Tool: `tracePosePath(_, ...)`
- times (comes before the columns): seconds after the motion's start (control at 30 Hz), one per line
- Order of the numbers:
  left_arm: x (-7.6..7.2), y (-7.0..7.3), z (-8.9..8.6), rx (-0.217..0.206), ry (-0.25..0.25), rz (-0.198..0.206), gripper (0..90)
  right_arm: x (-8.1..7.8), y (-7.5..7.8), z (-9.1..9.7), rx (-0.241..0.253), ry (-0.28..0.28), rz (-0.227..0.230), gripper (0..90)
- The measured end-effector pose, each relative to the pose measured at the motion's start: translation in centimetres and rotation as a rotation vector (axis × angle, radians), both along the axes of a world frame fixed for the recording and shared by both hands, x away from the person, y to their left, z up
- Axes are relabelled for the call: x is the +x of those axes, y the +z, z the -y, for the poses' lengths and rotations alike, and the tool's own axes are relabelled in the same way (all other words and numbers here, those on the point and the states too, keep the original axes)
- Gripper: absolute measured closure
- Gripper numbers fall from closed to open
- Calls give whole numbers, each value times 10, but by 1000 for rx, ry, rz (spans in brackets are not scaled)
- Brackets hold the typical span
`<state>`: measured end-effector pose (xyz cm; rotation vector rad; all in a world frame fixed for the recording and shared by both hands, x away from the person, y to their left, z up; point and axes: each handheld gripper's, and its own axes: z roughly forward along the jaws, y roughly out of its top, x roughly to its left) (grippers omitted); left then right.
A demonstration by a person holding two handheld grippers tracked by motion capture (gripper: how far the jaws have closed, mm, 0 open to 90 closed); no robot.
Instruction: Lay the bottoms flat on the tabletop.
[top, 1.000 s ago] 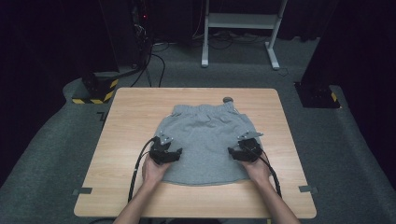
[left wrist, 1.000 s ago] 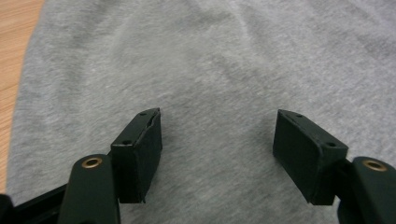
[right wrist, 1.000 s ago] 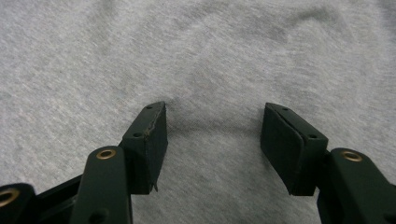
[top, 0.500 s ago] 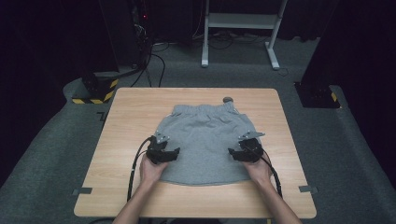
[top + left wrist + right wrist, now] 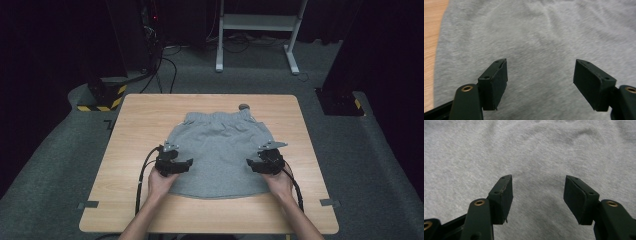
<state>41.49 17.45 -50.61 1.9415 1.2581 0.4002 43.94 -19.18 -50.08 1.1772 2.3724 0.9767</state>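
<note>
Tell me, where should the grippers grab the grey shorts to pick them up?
Probably at the waistband, one gripper near each corner, coming straight down from above. The grey shorts lie flat on the table, so only an edge can be pinched, and the gathered waistband looks thickest.

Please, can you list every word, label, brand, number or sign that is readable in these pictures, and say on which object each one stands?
No readable text in any view.
Grey shorts: plain fabric, no label or print visible.
Wooden table: no writing.
Left gripper and right gripper: no markings legible.
Yellow-black striped base on the floor: warning stripes, no words.
</note>
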Motion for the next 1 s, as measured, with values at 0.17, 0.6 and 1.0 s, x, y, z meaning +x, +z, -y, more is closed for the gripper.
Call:
tracePosePath(0.17, -1, 2, -3, 29, 15, 10, 280, -3, 6, 5, 22, -12, 8, 404)
tracePosePath(0.6, -7, 11, -14, 23, 42, 40, 250, -7, 16, 20, 64, -47, 37, 408)
tracePosePath(1.0, -8, 24, -19, 1, 52, 54, 251, -12, 27, 30, 90, -55, 72, 410)
